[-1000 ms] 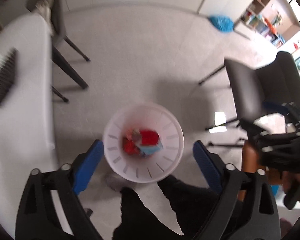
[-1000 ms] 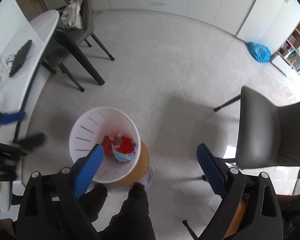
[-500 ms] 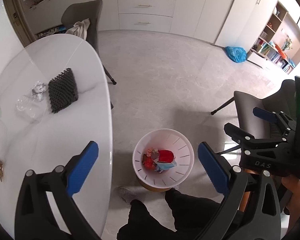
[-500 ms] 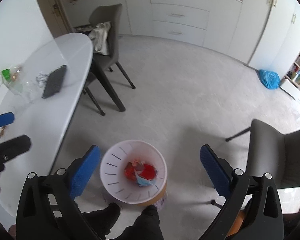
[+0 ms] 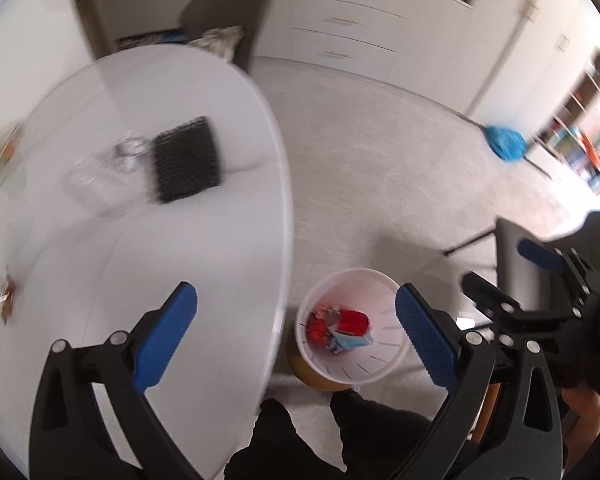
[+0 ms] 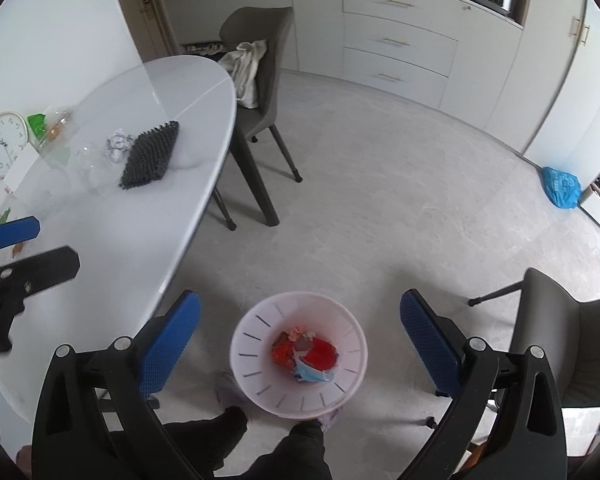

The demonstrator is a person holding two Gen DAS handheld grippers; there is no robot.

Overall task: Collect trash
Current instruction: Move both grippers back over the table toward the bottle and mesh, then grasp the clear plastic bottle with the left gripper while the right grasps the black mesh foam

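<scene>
Both jaws wide and empty: left gripper [image 5: 296,334] and right gripper [image 6: 300,346] have just been opening the last bit, nothing between the pads in either view. Both hang above the floor, angled down, with the bin [image 6: 356,360] under them by the person's feet.

Bin already holds red wrappers and a blue-white scrap [image 6: 306,356]. Trash left to collect looks to be on the table [image 6: 112,240]: crumpled foil ball [image 6: 118,146], clear plastic [image 6: 90,162] beside it, black mat [image 6: 150,160] just right of those, green packet [image 6: 36,124] near the clock [image 6: 4,144]. Small brownish bits at the near table edge [image 5: 2,294], too blurred to name.

Step in hand, my read: go back to the table for the next piece.

- Foil ball first: compact, easy pinch.
- Come in from above, pads either side, close only once it's centred.
- Clear plastic is thin and slippery; pinch a crease, not the flat.
- Keep jaws clear of the mat edge.
- One gripper per item; keep the two apart over the table.
</scene>
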